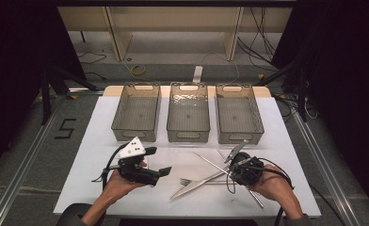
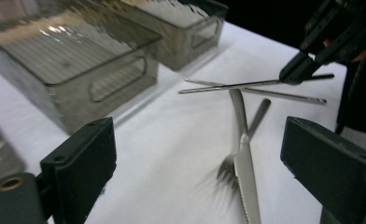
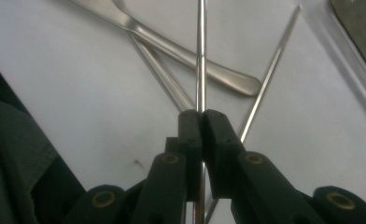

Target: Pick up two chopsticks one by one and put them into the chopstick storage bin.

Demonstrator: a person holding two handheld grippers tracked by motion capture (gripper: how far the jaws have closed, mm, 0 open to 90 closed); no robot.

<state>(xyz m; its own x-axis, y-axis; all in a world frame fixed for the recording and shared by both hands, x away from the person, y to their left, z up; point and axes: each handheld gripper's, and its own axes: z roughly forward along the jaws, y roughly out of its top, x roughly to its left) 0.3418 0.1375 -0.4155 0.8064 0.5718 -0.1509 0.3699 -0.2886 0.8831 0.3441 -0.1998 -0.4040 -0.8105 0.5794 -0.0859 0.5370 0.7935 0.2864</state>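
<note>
R gripper (image 3: 201, 116) was clenched on a thin steel chopstick (image 3: 200, 56). L gripper (image 2: 197, 154) gaped empty w/ a silver serrated knife (image 2: 246, 175) just ahead of it.

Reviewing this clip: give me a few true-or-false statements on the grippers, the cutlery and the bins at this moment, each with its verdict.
1. The right gripper is shut on a thin metal chopstick. True.
2. The left gripper holds the knife. False: its jaws stand wide open with nothing between them; the knife lies on the table.
3. Three clear bins stand side by side at the far side of the white table. True.
4. A fork already lies in the middle bin. False: the fork lies on the table beside the knife, and nothing is seen in the bins.
5. A second chopstick lies on the table. True.
</note>
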